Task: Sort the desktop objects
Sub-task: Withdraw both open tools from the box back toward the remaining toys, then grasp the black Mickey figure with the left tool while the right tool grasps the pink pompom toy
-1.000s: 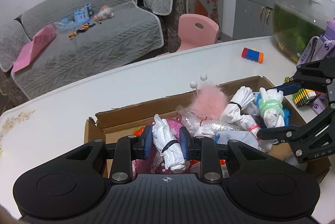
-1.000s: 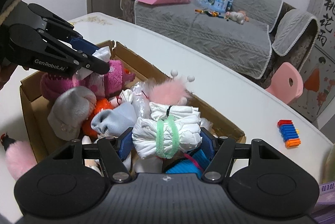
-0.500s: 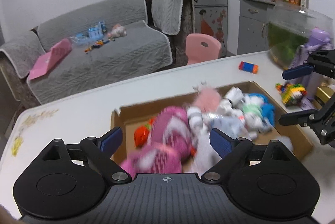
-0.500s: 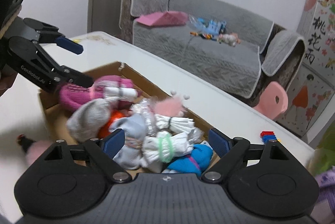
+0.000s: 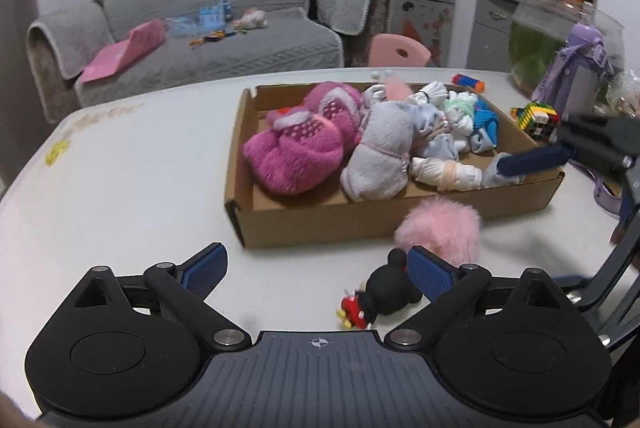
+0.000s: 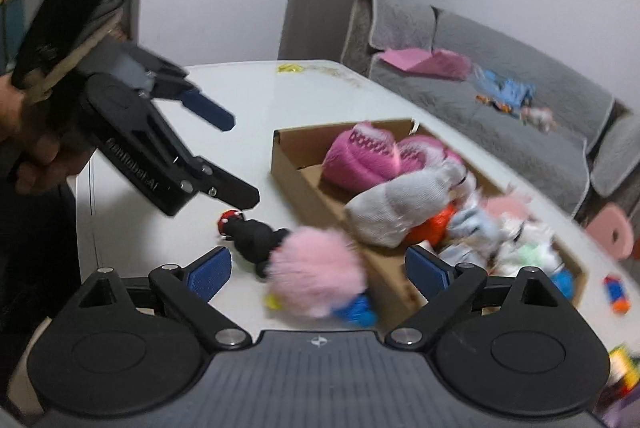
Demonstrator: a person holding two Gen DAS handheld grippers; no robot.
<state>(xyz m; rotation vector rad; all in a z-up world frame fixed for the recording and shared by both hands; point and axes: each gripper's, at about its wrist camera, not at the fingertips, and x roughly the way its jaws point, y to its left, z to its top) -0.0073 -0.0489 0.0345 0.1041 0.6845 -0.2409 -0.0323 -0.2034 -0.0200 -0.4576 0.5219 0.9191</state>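
The left gripper [image 5: 316,270] is spread wide, with nothing between its blue pads [image 5: 204,264], and it hangs over the white table [image 5: 120,188] just short of the cardboard box [image 5: 340,216]. A black mouse doll [image 5: 380,294] with red shorts lies on the table close to its right pad, near enough that I cannot tell whether the two touch. Just beyond the doll a pink pompom [image 5: 440,228] rests against the box's near wall. The right gripper [image 6: 318,270] is also wide open and holds nothing; the pompom sits between its fingers from that view, blurred, with something blue and yellow under it that I cannot make out. In the left view one blue finger of the right gripper reaches in over the box's right end, just above a pale blue sock there; contact is unclear. The box holds the sorted things: two pink slippers [image 5: 296,148] at the left end, a grey sock bundle [image 5: 380,156] beside them, then white and pale blue rolled socks [image 5: 444,132] towards the right. On the table past the box lie a blue and orange block [image 5: 468,81] and a many-coloured block toy [image 5: 536,114], with a purple bottle [image 5: 576,76] and a glass fish bowl [image 5: 560,24] behind. In the right view a hand [image 6: 36,148] grips the left gripper's handle, its two fingers apart above the doll.
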